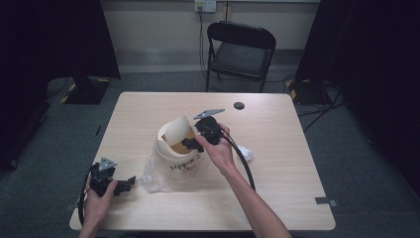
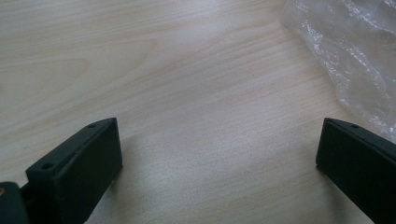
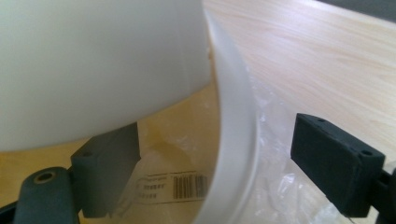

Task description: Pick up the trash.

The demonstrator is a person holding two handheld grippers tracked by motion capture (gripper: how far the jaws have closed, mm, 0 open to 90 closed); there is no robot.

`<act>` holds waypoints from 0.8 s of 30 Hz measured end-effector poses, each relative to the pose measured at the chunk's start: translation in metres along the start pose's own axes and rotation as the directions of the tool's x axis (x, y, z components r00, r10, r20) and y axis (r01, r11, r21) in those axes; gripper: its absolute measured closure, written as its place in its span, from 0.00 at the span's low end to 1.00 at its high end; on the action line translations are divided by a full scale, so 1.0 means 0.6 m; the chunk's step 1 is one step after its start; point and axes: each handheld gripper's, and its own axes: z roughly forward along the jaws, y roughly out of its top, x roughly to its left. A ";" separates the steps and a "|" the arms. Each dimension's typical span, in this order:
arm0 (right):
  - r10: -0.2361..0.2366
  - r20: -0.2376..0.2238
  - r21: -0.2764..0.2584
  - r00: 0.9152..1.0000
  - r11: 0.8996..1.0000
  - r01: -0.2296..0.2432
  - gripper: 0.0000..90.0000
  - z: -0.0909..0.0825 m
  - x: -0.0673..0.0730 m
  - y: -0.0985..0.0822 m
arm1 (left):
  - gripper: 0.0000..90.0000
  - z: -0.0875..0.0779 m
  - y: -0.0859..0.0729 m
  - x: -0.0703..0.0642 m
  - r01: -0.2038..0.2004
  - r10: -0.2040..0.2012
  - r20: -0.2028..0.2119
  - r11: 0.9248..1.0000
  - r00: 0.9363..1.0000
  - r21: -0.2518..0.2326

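Observation:
A cream bin point(image 1: 176, 153) with a tilted swing lid point(image 1: 177, 130) stands mid-table. My right gripper point(image 1: 193, 145) is at its top edge, open. In the right gripper view the jaws of that gripper point(image 3: 215, 142) straddle the bin's rim point(image 3: 233, 126), one inside under the lid point(image 3: 93, 60) and one outside, with clear gaps on both sides. A barcode label point(image 3: 187, 185) shows inside the bin. A clear plastic bag point(image 1: 156, 178) lies at the bin's base. My left gripper point(image 1: 130, 182) rests open near the table's front left, with bare wood between its jaws point(image 2: 219, 158) and the bag point(image 2: 355, 60) just ahead to its right.
A white crumpled item point(image 1: 246, 152) lies on the table point(image 1: 277, 129) right of my right forearm. A small dark round spot point(image 1: 239, 105) sits near the far edge. A black folding chair point(image 1: 240, 49) stands beyond the table.

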 end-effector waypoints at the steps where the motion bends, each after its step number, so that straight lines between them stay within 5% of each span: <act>1: -0.004 0.000 -0.004 1.000 1.000 0.004 0.16 -0.003 -0.002 -0.001 | 0.00 0.000 0.000 0.000 0.000 0.000 -0.001 1.000 1.000 0.000; 3: -0.023 0.033 -0.006 0.999 1.000 0.023 0.17 -0.013 -0.006 -0.002 | 0.00 0.000 0.000 0.000 0.000 0.000 0.000 1.000 1.000 0.000; 11: 0.001 0.034 -0.082 0.999 0.997 0.002 0.15 -0.073 -0.032 -0.018 | 0.00 0.000 0.000 0.000 0.001 -0.001 -0.003 1.000 1.000 -0.001; 15: -0.005 0.067 -0.077 0.998 0.997 0.010 0.15 -0.100 -0.048 -0.057 | 0.00 0.000 0.000 0.000 0.002 -0.002 -0.002 1.000 1.000 -0.001; 24: 0.062 0.137 -0.069 0.989 0.996 -0.053 0.15 -0.133 -0.093 -0.138 | 0.00 0.001 0.001 0.000 0.001 -0.001 -0.004 1.000 1.000 0.000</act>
